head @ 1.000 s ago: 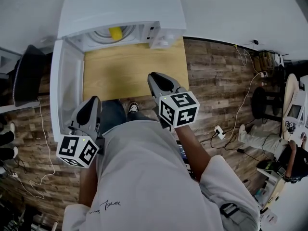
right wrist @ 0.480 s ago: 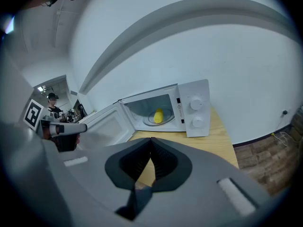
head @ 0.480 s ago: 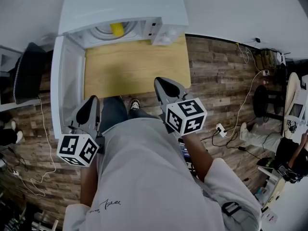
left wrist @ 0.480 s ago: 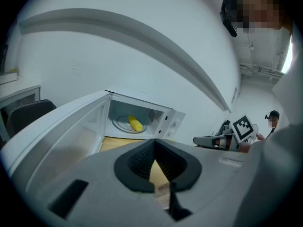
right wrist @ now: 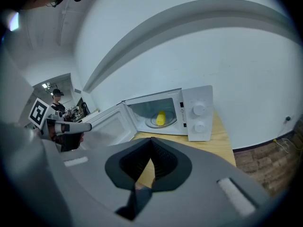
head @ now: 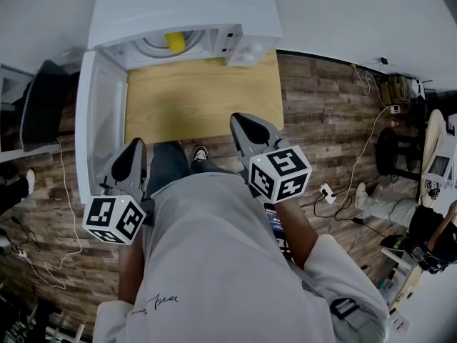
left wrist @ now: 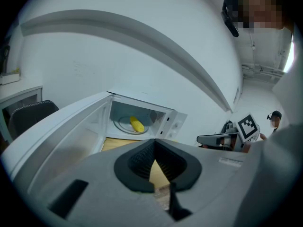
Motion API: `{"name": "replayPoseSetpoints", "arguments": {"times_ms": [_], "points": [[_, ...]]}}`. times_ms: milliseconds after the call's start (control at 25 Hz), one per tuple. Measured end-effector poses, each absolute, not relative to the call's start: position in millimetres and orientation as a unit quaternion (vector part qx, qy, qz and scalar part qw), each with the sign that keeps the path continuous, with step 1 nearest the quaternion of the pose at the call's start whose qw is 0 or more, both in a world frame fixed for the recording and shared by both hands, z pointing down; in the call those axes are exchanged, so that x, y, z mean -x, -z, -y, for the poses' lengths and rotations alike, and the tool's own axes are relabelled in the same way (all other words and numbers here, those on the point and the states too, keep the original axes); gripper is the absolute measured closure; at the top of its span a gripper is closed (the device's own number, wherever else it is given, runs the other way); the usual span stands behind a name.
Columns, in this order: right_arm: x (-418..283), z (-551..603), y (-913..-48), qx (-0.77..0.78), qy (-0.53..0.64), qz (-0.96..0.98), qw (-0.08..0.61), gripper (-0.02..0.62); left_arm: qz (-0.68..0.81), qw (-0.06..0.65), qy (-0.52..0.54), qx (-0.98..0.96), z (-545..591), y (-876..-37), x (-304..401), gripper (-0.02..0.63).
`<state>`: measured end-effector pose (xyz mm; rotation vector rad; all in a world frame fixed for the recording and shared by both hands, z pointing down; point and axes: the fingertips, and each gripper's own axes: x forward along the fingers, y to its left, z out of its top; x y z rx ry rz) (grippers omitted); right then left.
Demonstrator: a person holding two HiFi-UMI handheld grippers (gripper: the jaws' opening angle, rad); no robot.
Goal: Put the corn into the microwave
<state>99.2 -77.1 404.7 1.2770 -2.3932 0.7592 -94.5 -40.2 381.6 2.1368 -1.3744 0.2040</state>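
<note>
A yellow corn cob [head: 174, 42] lies on the glass turntable inside the white microwave [head: 186, 6], whose door [head: 96, 120] hangs wide open to the left. The left gripper view shows the corn [left wrist: 137, 124], and so does the right gripper view, as a small cob [right wrist: 161, 117]. My left gripper [head: 136, 148] is shut and empty, held back near the front edge of the wooden table [head: 203, 98]. My right gripper [head: 239, 120] is also shut and empty, over the table's front right part. Both point at the oven from well short of it.
A dark chair [head: 43, 109] stands left of the open door. Cables [head: 357, 148] and a power strip lie on the wooden floor to the right, where a person [head: 428, 234] sits. The microwave's dials [right wrist: 199, 117] are on its right side.
My right gripper has drawn back a little from the microwave, toward my body and to the right. The left gripper has stayed put. The corn has not moved.
</note>
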Motion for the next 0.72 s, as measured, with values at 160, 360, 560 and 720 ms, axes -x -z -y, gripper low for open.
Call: {"name": "replayPoseSetpoints", "arguments": {"times_ms": [160, 360, 560, 720], "points": [[-99.1, 77.0, -405.6, -0.437, -0.266, 0.842, 0.169, 0.584, 0.513, 0.293, -0.077, -0.803, 42.3, -382.3, 92.9, 0.617], [-98.6, 71.9, -405.1, -0.415, -0.256, 0.854, 0.180, 0.584, 0.505, 0.293, -0.081, -0.807, 39.8, -383.8, 86.2, 0.617], [-101.4, 72.7, -403.2, -0.410, -0.249, 0.857, 0.189, 0.584, 0.504, 0.294, -0.081, -0.808, 38.6, -385.2, 85.2, 0.617], [-103.7, 69.5, -405.3, -0.414, -0.244, 0.853, 0.204, 0.583, 0.503, 0.293, -0.081, -0.809, 36.0, -384.6, 84.7, 0.617]]}}
